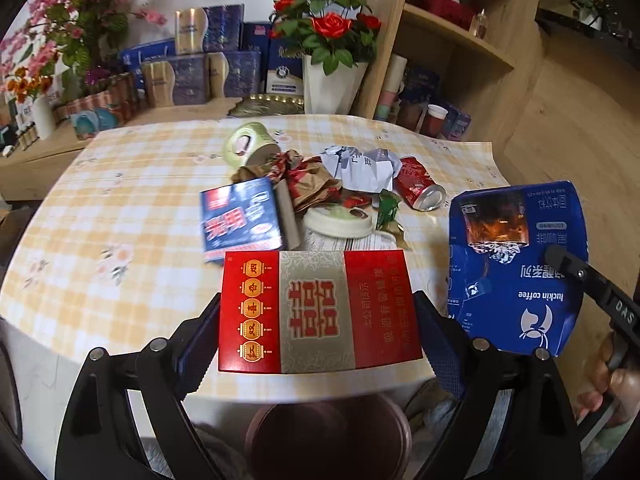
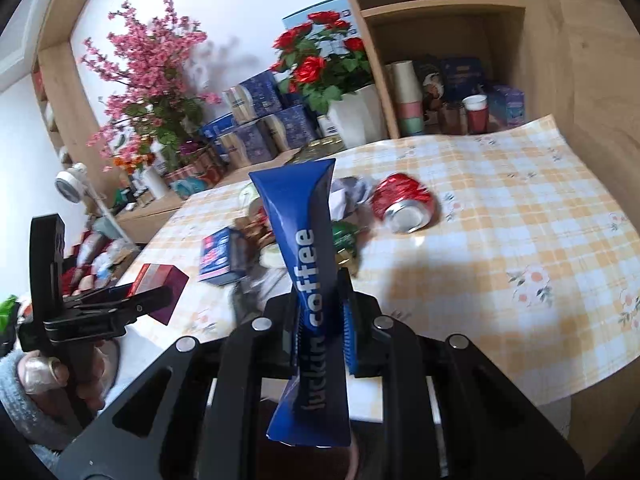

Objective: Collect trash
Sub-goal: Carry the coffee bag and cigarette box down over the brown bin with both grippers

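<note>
Closest to the left wrist camera, the left gripper [image 1: 318, 320] pinches a red cigarette box [image 1: 318, 312] by its two short sides, holding it lifted just past the near edge of the table [image 1: 120, 200]; below it, off the table, sits a dark round bin [image 1: 328, 436], only partly in view; the right gripper [image 2: 322, 316] is pressed together on a flattened blue coffee carton [image 2: 308, 280], which stands upright between its fingers, also lifted near the table's near edge; in the left wrist view that same carton hangs to the right of the red box, well clear of the tablecloth.

As a judgement, the task is partway through: two pieces are in hand and appear ready to drop into the bin, but neither is in it yet; whether the bin already holds anything cannot be told.

Left on the table, clustered around its middle: a blue box [image 1: 240, 218]; crumpled brown paper [image 1: 308, 182]; crumpled white paper [image 1: 360, 168]; a crushed red can [image 1: 418, 184] lying on its side toward the right edge; a green wrapper [image 1: 388, 208]; a round pale lid [image 1: 340, 220]; a roll of tape [image 1: 250, 146] toward the far edge.
</note>
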A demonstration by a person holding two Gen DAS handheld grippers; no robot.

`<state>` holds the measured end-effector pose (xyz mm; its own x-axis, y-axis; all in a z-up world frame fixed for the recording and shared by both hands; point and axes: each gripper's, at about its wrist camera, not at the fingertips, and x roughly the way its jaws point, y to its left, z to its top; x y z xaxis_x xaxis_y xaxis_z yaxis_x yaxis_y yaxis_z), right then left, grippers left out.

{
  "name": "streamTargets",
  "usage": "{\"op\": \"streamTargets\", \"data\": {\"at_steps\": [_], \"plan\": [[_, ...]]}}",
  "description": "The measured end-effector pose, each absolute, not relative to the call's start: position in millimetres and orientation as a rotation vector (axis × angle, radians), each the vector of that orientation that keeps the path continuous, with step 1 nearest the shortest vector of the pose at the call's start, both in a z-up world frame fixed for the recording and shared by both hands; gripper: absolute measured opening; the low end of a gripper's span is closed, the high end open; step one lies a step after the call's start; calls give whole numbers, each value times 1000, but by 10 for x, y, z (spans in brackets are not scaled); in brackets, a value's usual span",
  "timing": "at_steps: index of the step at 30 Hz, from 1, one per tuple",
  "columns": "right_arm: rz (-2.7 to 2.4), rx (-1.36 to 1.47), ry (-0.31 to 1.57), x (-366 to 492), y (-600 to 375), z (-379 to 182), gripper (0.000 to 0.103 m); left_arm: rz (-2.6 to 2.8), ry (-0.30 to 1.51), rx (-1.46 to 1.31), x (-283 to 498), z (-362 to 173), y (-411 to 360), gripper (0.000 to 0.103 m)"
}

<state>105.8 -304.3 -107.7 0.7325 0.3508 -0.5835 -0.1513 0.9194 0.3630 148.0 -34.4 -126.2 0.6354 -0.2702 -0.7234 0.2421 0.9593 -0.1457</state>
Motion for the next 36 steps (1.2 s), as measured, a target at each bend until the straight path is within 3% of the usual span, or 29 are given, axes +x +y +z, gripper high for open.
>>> {"op": "streamTargets", "data": {"at_steps": [12, 19, 23, 29, 36], "plan": [[560, 261, 924, 485, -2380, -1414, 19, -250, 791, -71, 683, -1130, 261, 88], [562, 199, 1183, 676, -2051, -2159, 19, -255, 767, -97, 476, -1199, 374, 88], [505, 305, 1292, 790, -2004, -2643, 19, -261, 756, -77, 408, -1253, 348, 88], [351, 378, 1348, 825, -1939, -3182, 19, -297, 763, -56, 388, -1355, 263, 88], [278, 266, 1358, 817, -2028, -3367, 20, -336, 775, -41, 405, -1479, 176, 88]]}}
